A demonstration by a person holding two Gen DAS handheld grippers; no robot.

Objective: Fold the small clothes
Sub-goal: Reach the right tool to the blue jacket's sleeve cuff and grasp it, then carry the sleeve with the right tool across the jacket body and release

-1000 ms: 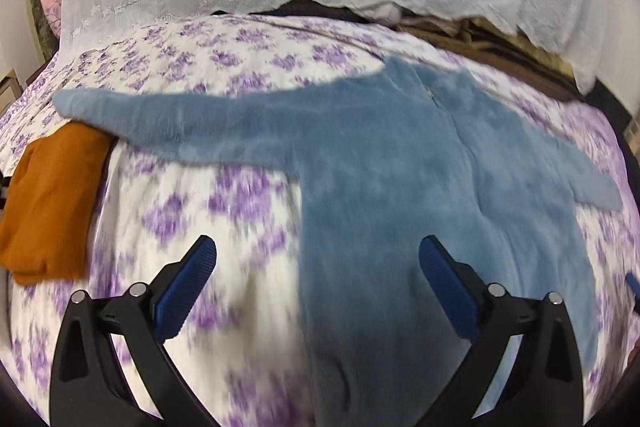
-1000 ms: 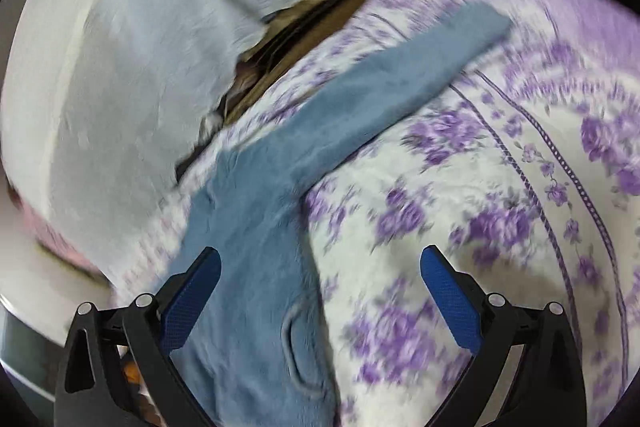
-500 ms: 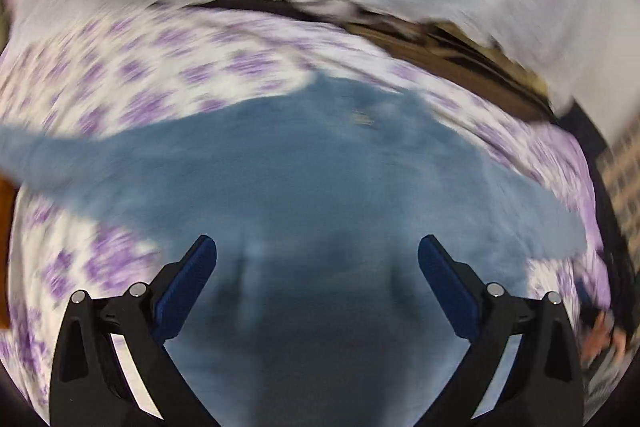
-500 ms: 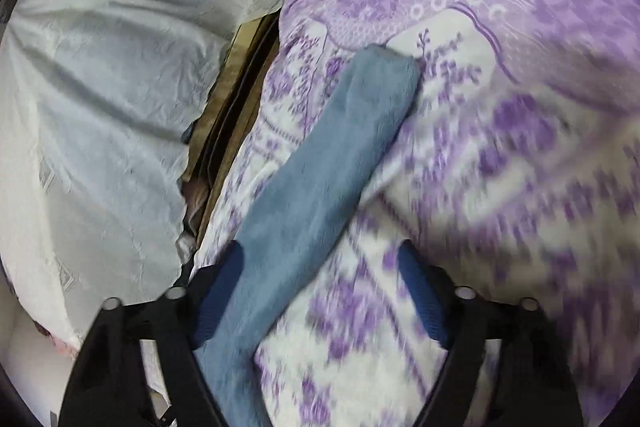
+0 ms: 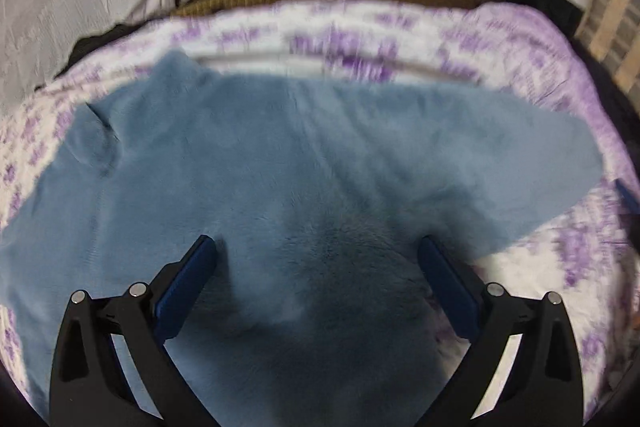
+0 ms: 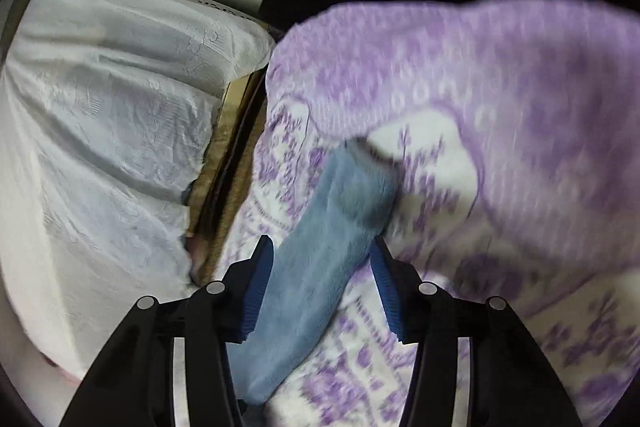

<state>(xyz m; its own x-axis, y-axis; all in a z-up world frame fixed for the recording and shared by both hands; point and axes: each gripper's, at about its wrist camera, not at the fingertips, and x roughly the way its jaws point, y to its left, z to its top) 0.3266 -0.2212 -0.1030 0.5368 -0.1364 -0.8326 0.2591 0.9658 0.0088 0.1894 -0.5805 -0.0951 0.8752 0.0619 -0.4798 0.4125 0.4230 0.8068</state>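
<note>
Right tool (image 6: 318, 267) closing around fuzzy blue sleeve (image 6: 320, 247)

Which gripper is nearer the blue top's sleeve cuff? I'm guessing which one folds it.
Right. The right gripper straddles the sleeve just short of the cuff, jaws closing. The left gripper is open over the body.

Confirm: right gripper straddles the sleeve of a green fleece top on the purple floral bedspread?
Not green. The fleece top is blue; the right wrist view shows its sleeve between the closing right gripper jaws, on the purple floral bedspread.
</note>
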